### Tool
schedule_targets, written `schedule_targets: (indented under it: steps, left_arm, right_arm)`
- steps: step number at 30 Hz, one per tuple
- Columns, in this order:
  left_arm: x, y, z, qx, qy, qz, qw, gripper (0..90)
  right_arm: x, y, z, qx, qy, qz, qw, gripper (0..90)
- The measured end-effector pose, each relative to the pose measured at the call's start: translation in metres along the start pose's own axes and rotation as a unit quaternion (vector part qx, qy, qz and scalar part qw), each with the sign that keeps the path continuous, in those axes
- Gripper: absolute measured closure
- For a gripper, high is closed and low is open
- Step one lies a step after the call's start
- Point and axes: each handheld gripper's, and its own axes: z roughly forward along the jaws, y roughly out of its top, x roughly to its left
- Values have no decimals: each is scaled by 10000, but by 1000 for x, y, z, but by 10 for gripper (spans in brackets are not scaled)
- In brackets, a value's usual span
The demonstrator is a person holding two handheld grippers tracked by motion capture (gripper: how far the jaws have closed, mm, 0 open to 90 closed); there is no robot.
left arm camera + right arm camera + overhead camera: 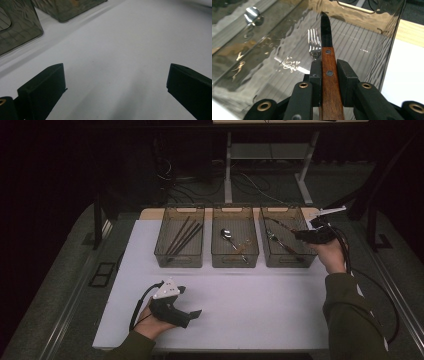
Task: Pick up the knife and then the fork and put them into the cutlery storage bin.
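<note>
A knife (326,32) with a brown wooden handle and a dark blade sits between the pads of my right gripper (329,72), which is shut on the handle. The blade points into the right clear bin (387,37), just above a silver fork (314,43) lying on the bin's ribbed floor. In the high view my right gripper (300,234) hovers over the right bin (287,261) with the knife (282,225) slanting toward its back left. My left gripper (190,301) rests low on the white table near the front left. Its jaws stand wide apart, and between them my left gripper (116,87) has only table.
Three clear bins stand in a row at the back of the white table (250,305). The left bin (179,261) holds dark chopsticks (184,236). A spoon (227,236) lies in the middle bin (235,261). A desk frame and cables lie beyond the table.
</note>
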Motion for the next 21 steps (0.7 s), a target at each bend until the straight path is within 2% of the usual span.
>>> schedule_targets:
  steps: [11,17,21]
  left_arm:
    - [0,-1,1,25,-37,8,10000,12]
    - [0,-1,1,33,-42,10,10000,11]
    - [0,-1,1,33,-46,7,10000,12]
  right_arm:
    - [4,3,25,487,-276,-34,9984,748]
    - [4,1,28,537,-275,-12,9982,747]
    - [4,2,28,466,-266,4,9986,744]
